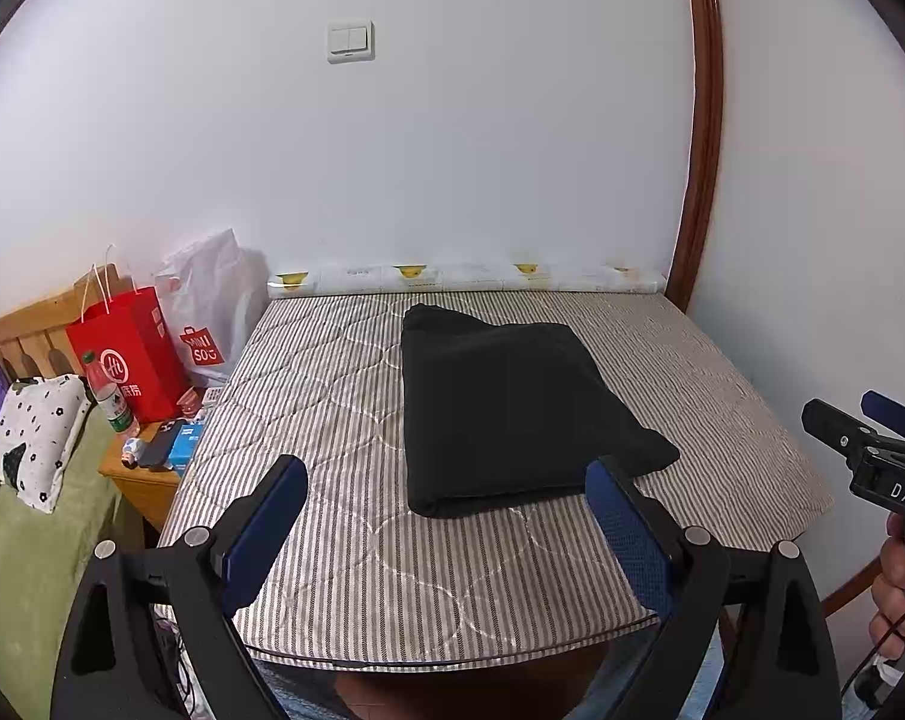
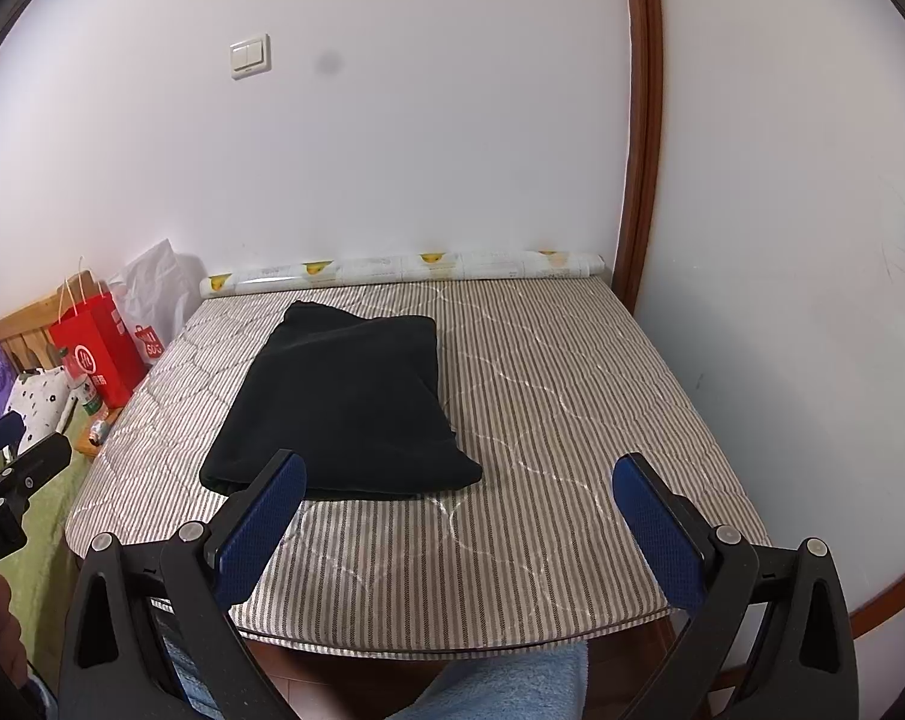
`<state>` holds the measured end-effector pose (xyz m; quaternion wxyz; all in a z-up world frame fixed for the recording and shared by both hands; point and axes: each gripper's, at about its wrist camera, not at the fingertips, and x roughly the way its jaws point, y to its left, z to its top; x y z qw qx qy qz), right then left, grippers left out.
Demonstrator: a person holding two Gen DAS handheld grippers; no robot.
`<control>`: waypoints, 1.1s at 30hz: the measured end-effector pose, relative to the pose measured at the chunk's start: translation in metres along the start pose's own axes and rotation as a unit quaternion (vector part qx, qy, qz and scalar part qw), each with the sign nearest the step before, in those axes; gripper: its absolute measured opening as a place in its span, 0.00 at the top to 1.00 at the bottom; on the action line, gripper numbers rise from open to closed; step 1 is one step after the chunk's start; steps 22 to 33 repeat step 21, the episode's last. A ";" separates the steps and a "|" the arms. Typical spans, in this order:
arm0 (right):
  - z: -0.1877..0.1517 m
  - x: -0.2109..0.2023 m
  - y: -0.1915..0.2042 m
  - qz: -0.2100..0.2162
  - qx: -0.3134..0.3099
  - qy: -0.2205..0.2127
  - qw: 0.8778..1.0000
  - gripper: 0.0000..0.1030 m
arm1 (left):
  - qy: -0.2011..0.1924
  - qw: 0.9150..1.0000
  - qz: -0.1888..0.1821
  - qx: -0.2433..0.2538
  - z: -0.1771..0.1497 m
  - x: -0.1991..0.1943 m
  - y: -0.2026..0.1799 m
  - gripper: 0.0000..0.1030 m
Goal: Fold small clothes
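Note:
A black garment [image 1: 506, 408] lies folded into a flat rectangle on the striped quilted pad [image 1: 344, 516] of the table; it also shows in the right wrist view [image 2: 350, 402]. My left gripper [image 1: 446, 480] is open and empty, held above the pad's near edge, short of the garment's near fold. My right gripper [image 2: 458, 480] is open and empty, just right of the garment's near corner. The right gripper also shows at the right edge of the left wrist view [image 1: 860, 438]. The left gripper shows at the left edge of the right wrist view [image 2: 14, 456].
A rolled patterned sheet [image 1: 470, 279] lies along the wall at the pad's far edge. Left of the table stand a red paper bag [image 1: 131, 354], a white plastic bag [image 1: 212, 300], a bottle [image 1: 107, 393] and a spotted pillow [image 1: 32, 444]. A wooden door frame [image 1: 701, 180] rises at the right.

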<state>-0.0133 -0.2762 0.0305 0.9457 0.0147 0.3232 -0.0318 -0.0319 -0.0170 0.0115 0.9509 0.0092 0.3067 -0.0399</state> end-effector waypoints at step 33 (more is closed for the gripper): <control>0.000 -0.003 -0.003 -0.001 0.001 -0.002 1.000 0.02 | -0.004 1.000 -0.001 -0.004 0.003 -0.004 -0.003 0.09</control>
